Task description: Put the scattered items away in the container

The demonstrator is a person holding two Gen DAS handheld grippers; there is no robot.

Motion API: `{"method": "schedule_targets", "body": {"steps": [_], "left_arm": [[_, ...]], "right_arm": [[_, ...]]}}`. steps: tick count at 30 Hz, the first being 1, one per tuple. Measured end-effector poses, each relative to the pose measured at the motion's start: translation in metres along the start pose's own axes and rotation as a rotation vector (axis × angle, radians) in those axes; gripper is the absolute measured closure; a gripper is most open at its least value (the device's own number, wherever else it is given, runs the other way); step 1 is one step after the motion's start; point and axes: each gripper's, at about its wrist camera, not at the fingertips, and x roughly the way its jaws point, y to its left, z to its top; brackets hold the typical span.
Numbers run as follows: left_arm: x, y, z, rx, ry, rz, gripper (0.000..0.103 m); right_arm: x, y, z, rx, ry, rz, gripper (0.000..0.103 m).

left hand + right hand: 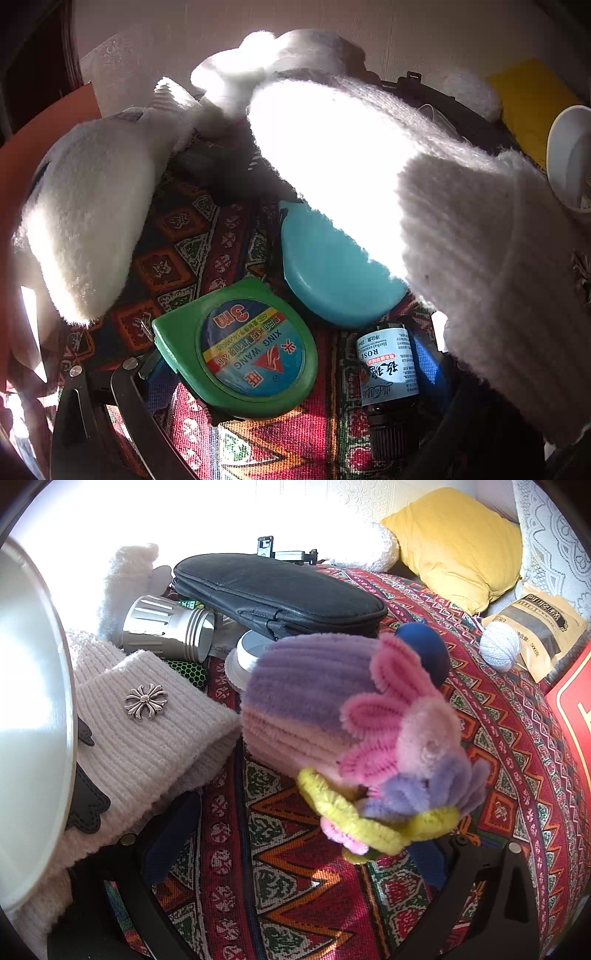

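Presently, the left tongs (291,373) stand spread wide, their blue pads flanking a round green plastic tape measure (236,347) and a labelled bottle (388,365) on patterned woven cloth (177,236). The right tongs (295,853), likewise wide, hold nothing; a fuzzy chenille flower toy (332,716) lies just ahead, its yellow stem touching the right finger.

Glare wipes out the white knit hat (332,166) at centre of the left wrist view, its weave unreadable, and it covers the top right of the blue case (332,266). The small bottle (388,365) at five o'clock loses its cap in shadow. Right wrist view: white bowl (33,720) cut off at nine o'clock, red box (576,716) at three, window glare bleaching twelve.
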Motion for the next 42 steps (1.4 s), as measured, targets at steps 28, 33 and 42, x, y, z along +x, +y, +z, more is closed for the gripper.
{"method": "schedule_targets", "body": {"steps": [28,33,42], "left_arm": [[0.002,0.0034,0.0007,0.0,0.001,-0.001,0.0],[0.0026,0.0036,-0.0001,0.0,0.001,-0.001,0.0],[0.0028,0.0045,0.0009,0.0,0.001,-0.001,0.0]], "right_arm": [[0.0011,-0.0014,0.0011,0.001,0.0,-0.001,0.001],[0.0011,-0.0014,0.0012,0.001,0.0,-0.002,0.001],[0.0011,-0.0013,0.0014,0.001,0.0,-0.002,0.001]]}}
